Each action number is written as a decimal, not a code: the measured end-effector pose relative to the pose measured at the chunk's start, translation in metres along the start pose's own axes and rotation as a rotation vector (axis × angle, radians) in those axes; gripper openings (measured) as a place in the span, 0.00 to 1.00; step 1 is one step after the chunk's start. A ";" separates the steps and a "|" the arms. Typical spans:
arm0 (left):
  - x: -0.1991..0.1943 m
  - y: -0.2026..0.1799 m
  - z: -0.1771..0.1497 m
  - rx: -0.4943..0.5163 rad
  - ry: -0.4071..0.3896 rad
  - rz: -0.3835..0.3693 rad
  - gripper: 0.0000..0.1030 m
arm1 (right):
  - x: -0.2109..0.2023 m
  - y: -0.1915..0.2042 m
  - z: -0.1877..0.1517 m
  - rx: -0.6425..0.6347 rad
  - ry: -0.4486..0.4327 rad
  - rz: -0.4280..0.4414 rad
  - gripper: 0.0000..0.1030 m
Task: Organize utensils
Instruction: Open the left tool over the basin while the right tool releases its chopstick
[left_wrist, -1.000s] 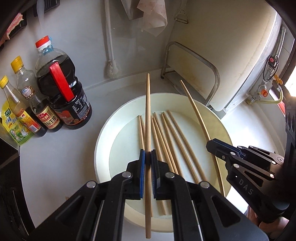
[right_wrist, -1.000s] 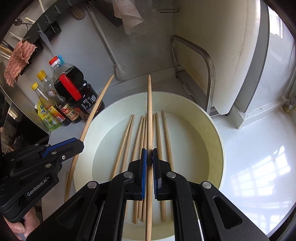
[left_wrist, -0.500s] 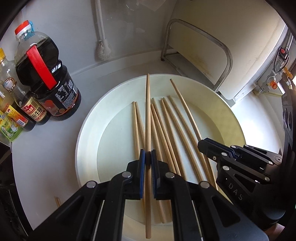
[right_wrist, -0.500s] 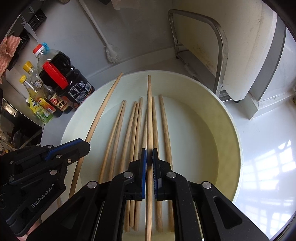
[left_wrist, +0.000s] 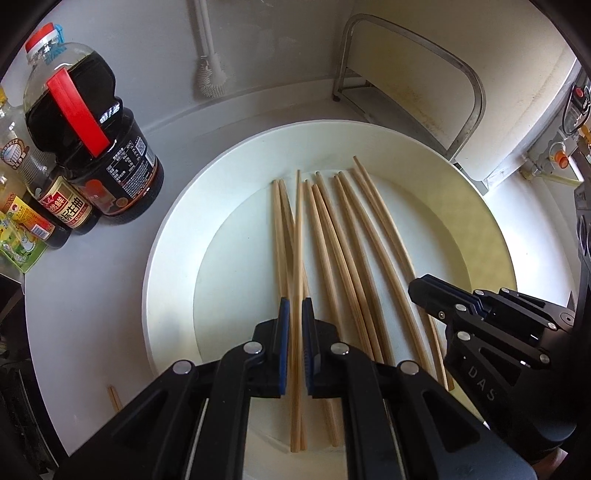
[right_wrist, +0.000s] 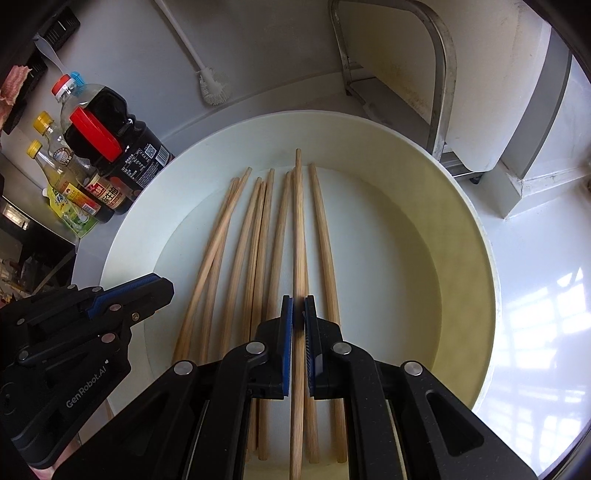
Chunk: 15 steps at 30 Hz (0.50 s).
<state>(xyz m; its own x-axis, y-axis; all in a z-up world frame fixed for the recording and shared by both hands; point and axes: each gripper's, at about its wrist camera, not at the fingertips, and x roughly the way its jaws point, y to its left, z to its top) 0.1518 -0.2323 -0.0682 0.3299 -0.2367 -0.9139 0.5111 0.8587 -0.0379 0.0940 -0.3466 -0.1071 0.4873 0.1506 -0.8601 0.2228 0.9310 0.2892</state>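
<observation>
A large cream plate (left_wrist: 155, 258) holds several wooden chopsticks (left_wrist: 347, 258) lying side by side. My left gripper (left_wrist: 294, 306) hangs low over the plate's near left part, shut on one chopstick (left_wrist: 297, 229) whose far tip reaches down among the lying ones. In the right wrist view my right gripper (right_wrist: 298, 304) is shut on another chopstick (right_wrist: 298, 221), which lies along the pile (right_wrist: 251, 236) on the plate (right_wrist: 476, 236). The two grippers are side by side: the right gripper (left_wrist: 417, 286) shows at the left view's right edge, the left gripper (right_wrist: 162, 286) at the right view's left edge.
A big dark soy sauce bottle (left_wrist: 96, 147) with a red handle and smaller bottles (left_wrist: 55, 195) stand left of the plate. A white brush (left_wrist: 210, 74) leans on the back wall. A metal rack with a cutting board (left_wrist: 424, 74) stands behind right. A chopstick end (left_wrist: 114, 398) lies on the counter.
Both grippers have sunk toward the plate, tilting further down. The held chopsticks' far tips, which reached past the plate's far rim, now end among the lying chopsticks.
</observation>
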 end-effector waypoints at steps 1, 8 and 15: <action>-0.001 0.002 0.000 -0.008 -0.001 -0.004 0.12 | -0.001 0.000 0.000 0.001 -0.005 0.000 0.11; -0.015 0.008 -0.001 -0.017 -0.038 0.002 0.23 | -0.014 0.000 -0.001 -0.001 -0.039 -0.007 0.12; -0.032 0.010 -0.009 -0.016 -0.067 -0.003 0.23 | -0.027 0.003 -0.009 -0.003 -0.061 -0.018 0.12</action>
<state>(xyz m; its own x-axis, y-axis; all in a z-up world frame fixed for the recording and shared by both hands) 0.1392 -0.2122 -0.0431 0.3811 -0.2690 -0.8845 0.4995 0.8650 -0.0479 0.0738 -0.3444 -0.0868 0.5341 0.1137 -0.8377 0.2292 0.9343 0.2729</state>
